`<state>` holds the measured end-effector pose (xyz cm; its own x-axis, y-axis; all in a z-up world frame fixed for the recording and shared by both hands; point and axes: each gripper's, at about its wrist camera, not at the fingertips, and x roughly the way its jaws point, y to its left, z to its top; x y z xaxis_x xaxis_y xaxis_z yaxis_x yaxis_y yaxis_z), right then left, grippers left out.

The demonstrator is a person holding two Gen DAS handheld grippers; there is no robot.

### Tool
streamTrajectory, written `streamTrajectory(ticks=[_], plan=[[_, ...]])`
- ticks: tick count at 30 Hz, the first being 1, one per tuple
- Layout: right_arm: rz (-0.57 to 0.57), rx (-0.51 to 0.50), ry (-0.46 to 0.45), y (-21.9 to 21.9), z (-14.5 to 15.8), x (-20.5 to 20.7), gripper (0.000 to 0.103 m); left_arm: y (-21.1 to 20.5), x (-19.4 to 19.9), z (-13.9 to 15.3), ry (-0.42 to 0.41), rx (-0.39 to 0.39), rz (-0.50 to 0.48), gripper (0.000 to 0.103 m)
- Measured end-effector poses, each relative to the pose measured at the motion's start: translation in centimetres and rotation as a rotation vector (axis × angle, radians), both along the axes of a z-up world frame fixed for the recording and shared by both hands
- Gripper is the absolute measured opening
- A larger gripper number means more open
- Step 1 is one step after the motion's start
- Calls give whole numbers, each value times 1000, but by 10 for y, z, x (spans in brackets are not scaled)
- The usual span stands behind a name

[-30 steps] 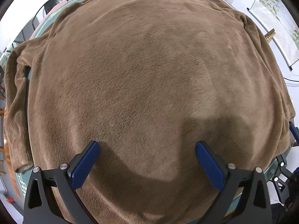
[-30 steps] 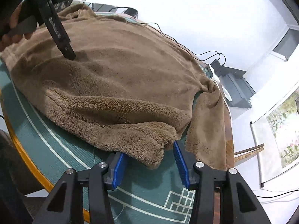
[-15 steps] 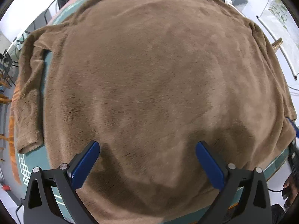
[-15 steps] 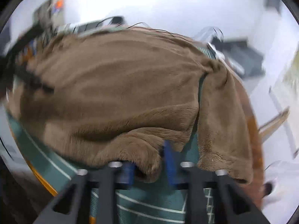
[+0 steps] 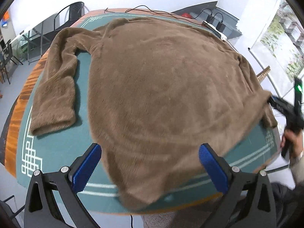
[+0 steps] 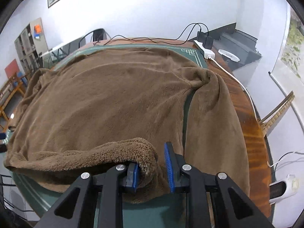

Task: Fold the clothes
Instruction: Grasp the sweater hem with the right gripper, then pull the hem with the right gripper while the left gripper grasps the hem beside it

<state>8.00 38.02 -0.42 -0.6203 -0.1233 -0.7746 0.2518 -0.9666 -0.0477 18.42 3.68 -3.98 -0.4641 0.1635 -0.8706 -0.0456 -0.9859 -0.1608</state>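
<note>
Gripping the turned-up hem corner of the brown fleece sweater (image 6: 106, 102), the right gripper (image 6: 152, 166) has its blue pads closed on the thick pile, with a fold of fabric bunched between them. That pinch gives it a handle on the garment's lower right corner, probably so the edge can be carried over or tugged flat as the first fold is set up.

The left gripper (image 5: 150, 168) hangs above the near hem with its fingers (image 5: 86, 168) wide apart and nothing between the pads; the sweater's bottom edge merely lies under them. It looks placed to take the opposite corner, so both ends of the hem could be worked together.

Beyond the grippers, the sweater lies spread face-down or face-up (I cannot tell which) across the green table mat (image 5: 57, 146), body flat and centred. One sleeve (image 5: 55, 87) lies straight alongside the body, apart from it, leaving it free to fold inward. At the far edge, a white power strip (image 6: 204, 50) and cables sit clear of the cloth.
</note>
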Motion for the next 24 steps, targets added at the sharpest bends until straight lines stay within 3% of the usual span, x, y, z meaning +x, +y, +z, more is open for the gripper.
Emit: streamTrajectory(ticks=[8, 12, 14, 17, 18, 19, 21, 24], plan=[[2, 49, -34, -8, -5, -15, 25, 6, 50, -19, -19, -62, -50, 103], [-10, 57, -40, -8, -5, -16, 25, 2, 46, -34, -11, -128, 74, 103], [-13, 71, -39, -9, -4, -13, 25, -12, 41, -37, -5, -98, 172, 102], [-23, 78, -44, -8, -4, -9, 25, -32, 33, -42, -16, -61, 292, 81], [-28, 79, -46, -7, -4, -7, 25, -37, 30, -44, -28, -59, 312, 64], [-32, 81, -48, -6, -4, -5, 25, -42, 27, -47, -38, -58, 331, 58], [-41, 87, -51, -6, -4, -1, 25, -40, 26, -45, -25, -54, 314, 52], [-52, 105, -55, -5, -6, 8, 25, -30, 24, -38, 2, -64, 264, 31]])
